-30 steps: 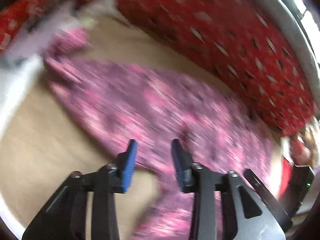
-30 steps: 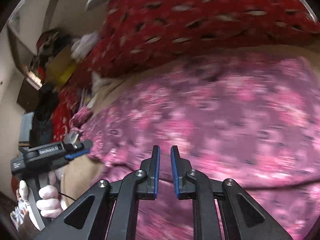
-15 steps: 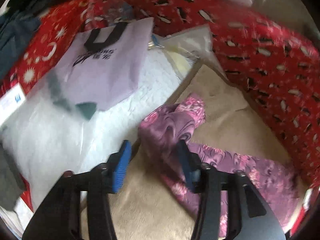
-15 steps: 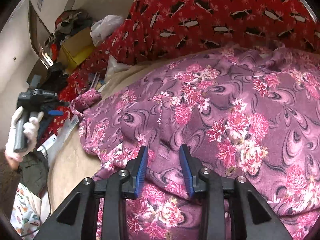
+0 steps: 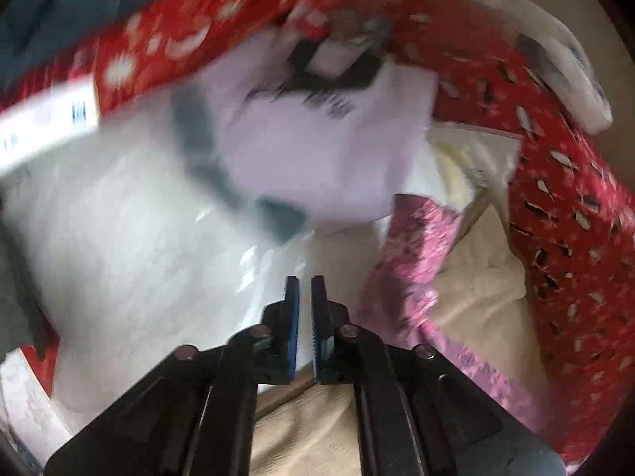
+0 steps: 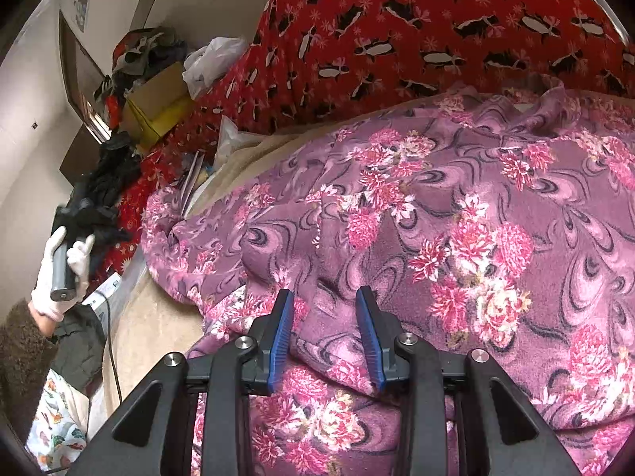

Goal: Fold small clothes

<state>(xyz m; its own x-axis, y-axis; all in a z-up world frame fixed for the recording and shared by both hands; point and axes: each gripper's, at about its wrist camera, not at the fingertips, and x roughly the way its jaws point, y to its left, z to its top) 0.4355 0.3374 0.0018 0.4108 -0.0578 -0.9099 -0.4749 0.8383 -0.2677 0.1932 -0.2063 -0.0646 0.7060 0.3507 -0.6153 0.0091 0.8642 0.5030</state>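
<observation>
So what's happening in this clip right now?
A person is working on a purple floral garment spread over a beige blanket. The right gripper sits low over the fabric with its jaws open around a raised fold, not yet shut on it. The left gripper, blurred by motion, has its jaws nearly closed with nothing between them, pointing toward a lavender shirt on a white plastic bag. The floral sleeve lies beside it, ungripped.
</observation>
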